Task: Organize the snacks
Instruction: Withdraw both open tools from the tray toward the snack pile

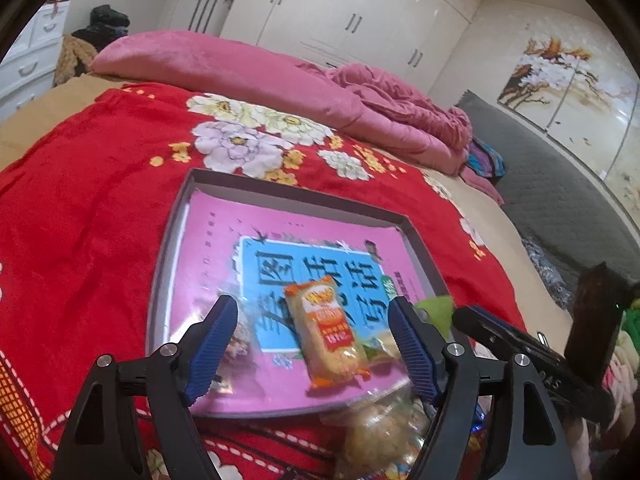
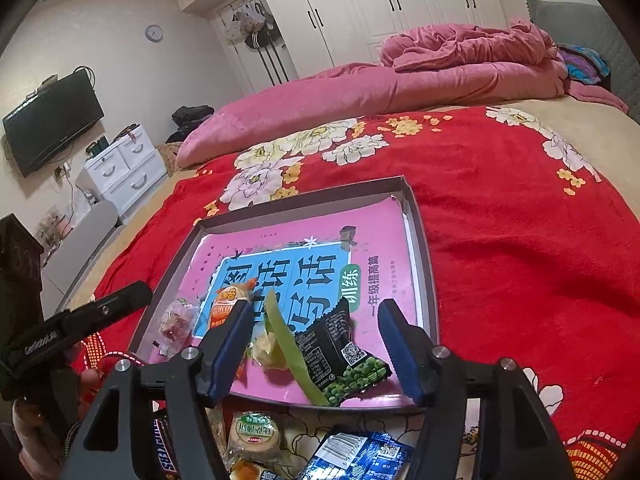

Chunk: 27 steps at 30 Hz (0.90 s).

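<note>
A shallow grey box (image 1: 296,194) (image 2: 304,196) lined with a pink book lies on the red floral blanket. In the left wrist view an orange snack packet (image 1: 328,332) lies in the box between the blue pads of my left gripper (image 1: 312,312), which is open and does not touch it. In the right wrist view a black-and-green pea packet (image 2: 340,352) lies in the box between the fingers of my right gripper (image 2: 316,312). That gripper is open too, with its pads clear of the packet. A small yellow snack (image 2: 268,350), the orange packet (image 2: 226,304) and a clear-wrapped sweet (image 2: 176,320) lie to its left.
Loose snacks sit on the blanket in front of the box: a round cake pack (image 2: 256,434), a blue packet (image 2: 360,456), a chocolate bar (image 2: 164,448) and a clear bag of pastry (image 1: 376,432). A pink duvet (image 2: 360,88) is heaped at the far side of the bed.
</note>
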Motion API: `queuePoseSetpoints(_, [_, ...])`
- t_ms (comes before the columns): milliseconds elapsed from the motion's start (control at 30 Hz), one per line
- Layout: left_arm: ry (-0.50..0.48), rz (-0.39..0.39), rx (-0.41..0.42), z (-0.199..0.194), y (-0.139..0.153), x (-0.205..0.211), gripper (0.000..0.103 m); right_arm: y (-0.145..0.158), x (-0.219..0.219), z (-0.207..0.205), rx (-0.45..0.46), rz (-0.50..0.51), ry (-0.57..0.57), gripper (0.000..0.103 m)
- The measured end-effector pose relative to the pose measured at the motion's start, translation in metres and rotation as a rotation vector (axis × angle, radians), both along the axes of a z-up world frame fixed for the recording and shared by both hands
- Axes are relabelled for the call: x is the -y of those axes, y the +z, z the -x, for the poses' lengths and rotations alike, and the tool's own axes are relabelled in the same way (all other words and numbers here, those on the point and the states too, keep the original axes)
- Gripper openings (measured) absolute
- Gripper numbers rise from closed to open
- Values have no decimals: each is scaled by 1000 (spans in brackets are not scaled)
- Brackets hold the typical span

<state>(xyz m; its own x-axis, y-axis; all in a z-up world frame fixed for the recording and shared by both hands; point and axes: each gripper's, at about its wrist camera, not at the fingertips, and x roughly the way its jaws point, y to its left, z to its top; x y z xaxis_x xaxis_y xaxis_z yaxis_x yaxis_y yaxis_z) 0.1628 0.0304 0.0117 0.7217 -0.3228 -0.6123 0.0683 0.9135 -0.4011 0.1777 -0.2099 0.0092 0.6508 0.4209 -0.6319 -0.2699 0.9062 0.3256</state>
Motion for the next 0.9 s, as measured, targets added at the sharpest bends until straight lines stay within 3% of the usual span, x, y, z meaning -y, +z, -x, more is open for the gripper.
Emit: queuePoseSetpoints(900, [-59, 10, -66, 24, -9, 14, 81, 8, 8, 22, 50, 48, 41, 69])
